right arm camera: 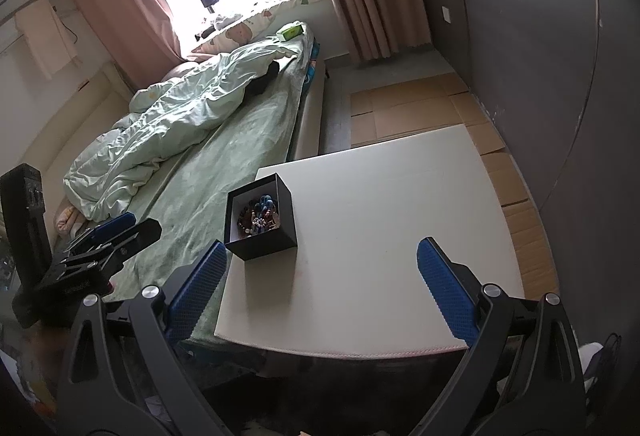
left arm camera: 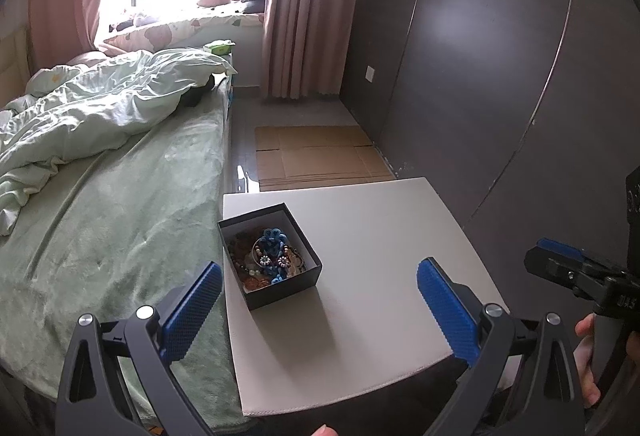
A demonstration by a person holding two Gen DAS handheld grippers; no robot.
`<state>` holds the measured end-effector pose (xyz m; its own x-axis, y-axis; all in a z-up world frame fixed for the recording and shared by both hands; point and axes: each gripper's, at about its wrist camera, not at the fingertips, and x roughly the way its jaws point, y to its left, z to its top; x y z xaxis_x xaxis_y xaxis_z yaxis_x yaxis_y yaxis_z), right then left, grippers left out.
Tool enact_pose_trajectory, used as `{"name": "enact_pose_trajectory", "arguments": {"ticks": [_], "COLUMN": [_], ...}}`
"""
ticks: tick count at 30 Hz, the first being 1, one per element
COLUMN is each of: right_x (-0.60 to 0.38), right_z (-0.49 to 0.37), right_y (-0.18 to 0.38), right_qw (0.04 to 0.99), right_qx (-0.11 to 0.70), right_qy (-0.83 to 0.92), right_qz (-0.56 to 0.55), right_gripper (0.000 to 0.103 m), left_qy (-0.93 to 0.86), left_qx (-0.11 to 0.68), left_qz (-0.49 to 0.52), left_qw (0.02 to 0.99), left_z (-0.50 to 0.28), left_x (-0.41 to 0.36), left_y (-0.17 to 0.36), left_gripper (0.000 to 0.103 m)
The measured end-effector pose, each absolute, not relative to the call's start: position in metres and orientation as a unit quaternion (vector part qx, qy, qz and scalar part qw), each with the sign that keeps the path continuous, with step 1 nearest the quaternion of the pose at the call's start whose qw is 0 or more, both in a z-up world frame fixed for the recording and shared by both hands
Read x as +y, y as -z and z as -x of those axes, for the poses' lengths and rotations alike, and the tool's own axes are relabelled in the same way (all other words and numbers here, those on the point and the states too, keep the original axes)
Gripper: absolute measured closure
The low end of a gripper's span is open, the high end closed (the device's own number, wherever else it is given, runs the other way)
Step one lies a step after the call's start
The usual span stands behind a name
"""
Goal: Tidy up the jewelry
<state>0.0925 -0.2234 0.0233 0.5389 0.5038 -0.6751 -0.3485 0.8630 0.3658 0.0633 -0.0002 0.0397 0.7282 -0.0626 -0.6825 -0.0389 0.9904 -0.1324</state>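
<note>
1. A bed (left arm camera: 120, 203) with a fuzzy green blanket and a rumpled pale quilt (left arm camera: 100, 103) lies along the left edge of the table.
2. The table (left arm camera: 360, 236) is a smooth white square slab with rounded corners; flattened brown cardboard (left arm camera: 320, 155) lies on the floor beyond it.
3. The box (left arm camera: 269, 254), square, matte black and lidless, sits on the table near its bed-side edge.
4. The jewelry (left arm camera: 268, 258), a tangle of beads and blue knotted cord, fills the box.
5. The left gripper (left arm camera: 320, 308) hovers over the table's near edge, its blue ribbed pads spread wide and empty.
6. The right gripper (right arm camera: 320, 284) does likewise, fingers wide apart.
</note>
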Motion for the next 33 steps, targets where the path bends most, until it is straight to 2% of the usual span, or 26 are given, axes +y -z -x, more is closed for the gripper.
{"name": "enact_pose_trajectory", "arguments": {"ticks": [33], "right_x": [-0.239], "right_z": [-0.091], "right_y": [-0.030], "right_qw": [0.877], "right_qx": [0.405], "right_qy": [-0.236], "right_qz": [-0.104], "right_gripper": [0.007], "left_qy": [0.006], "left_qx": [0.355], "left_qz": [0.064], "left_qw": [0.933], "left_z": [-0.051], "left_x": [-0.003], "left_y": [-0.057], "left_gripper": [0.008]}}
